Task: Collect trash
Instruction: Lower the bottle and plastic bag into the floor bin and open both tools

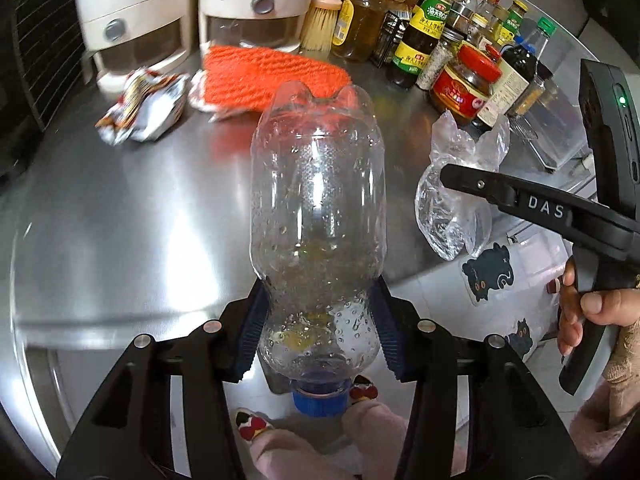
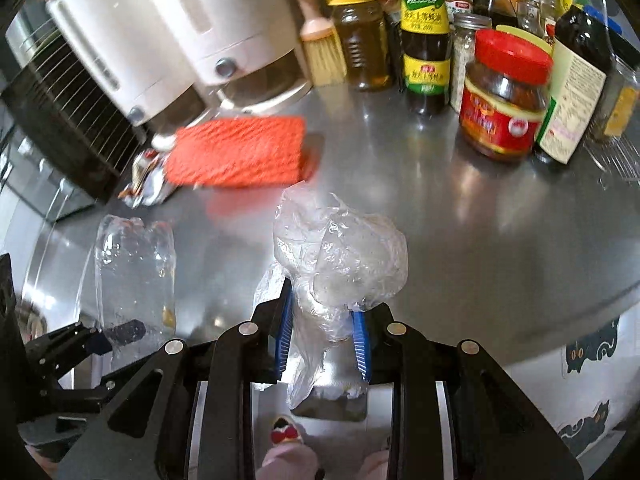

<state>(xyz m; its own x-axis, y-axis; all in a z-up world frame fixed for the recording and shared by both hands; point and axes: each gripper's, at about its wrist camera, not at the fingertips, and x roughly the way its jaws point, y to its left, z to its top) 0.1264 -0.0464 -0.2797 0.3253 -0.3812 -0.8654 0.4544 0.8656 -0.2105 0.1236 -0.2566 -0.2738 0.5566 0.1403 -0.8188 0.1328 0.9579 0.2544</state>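
Note:
My left gripper (image 1: 318, 328) is shut on a clear empty plastic bottle (image 1: 316, 208) with a blue cap (image 1: 319, 399) pointing toward me; it holds it above the steel counter edge. The bottle also shows in the right wrist view (image 2: 134, 280) at left. My right gripper (image 2: 322, 336) is shut on a crumpled clear plastic bag (image 2: 340, 256), also seen in the left wrist view (image 1: 456, 208). A crumpled foil snack wrapper (image 1: 144, 108) lies on the counter at back left, also in the right wrist view (image 2: 148, 184).
An orange knitted cloth (image 1: 272, 76) lies on the steel counter (image 1: 120, 220). White dispensers (image 1: 248, 4), a brush (image 1: 320, 20) and several sauce bottles and jars (image 1: 468, 80) line the back. A dark rack (image 2: 60, 96) stands at left.

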